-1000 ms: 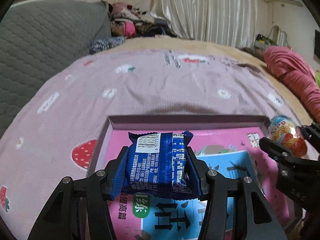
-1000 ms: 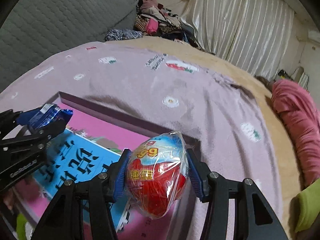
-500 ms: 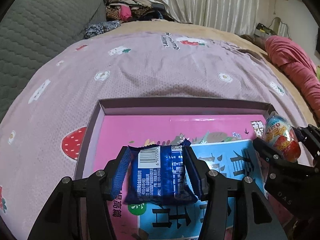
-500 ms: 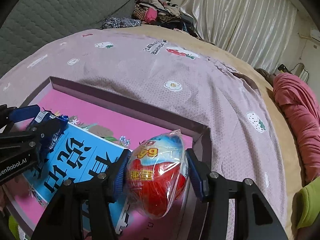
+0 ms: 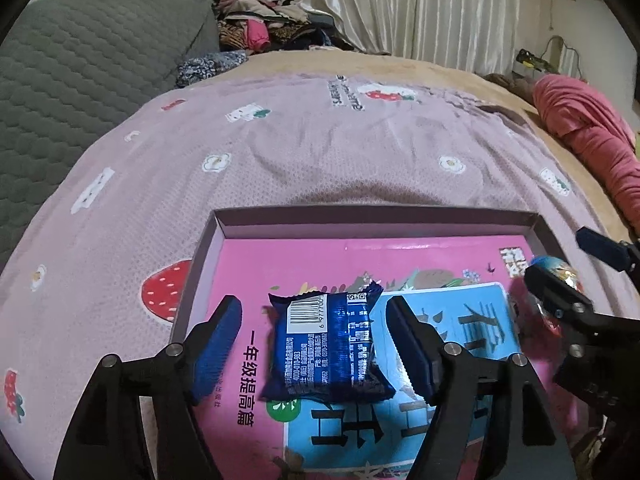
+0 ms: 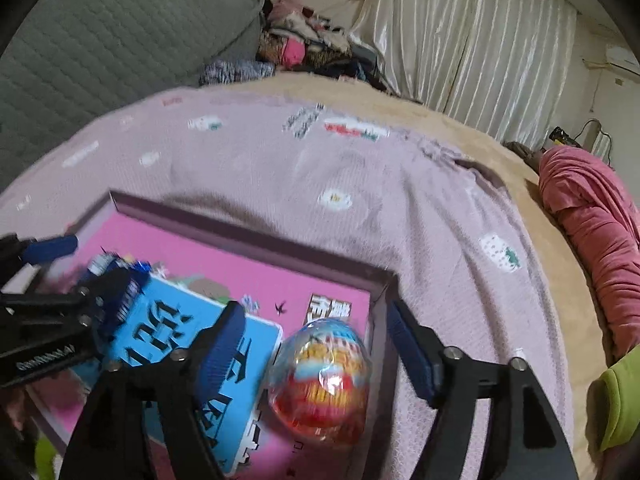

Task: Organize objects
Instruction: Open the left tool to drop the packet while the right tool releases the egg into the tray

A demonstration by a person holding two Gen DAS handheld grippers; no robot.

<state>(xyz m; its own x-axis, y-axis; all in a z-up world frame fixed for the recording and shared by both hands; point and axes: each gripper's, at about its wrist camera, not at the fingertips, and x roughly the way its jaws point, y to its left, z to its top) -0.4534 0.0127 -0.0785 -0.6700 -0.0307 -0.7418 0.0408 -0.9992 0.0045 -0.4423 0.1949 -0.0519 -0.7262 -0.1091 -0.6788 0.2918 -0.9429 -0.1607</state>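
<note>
Soft, even indoor light with faint shadows. Fisheye bending curves the curtains (image 5: 420,8) and darkens the corners. The left wrist view is sharp; the right wrist view is motion-blurred, worst below the curtains (image 6: 480,40).

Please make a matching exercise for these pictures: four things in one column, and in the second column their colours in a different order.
Things:
1. snack packet
2. egg
3. headboard
4. curtain

Colours:
a. white
b. dark blue
c. grey
d. red and yellow with light blue

Pairs: 1-b, 2-d, 3-c, 4-a
</note>
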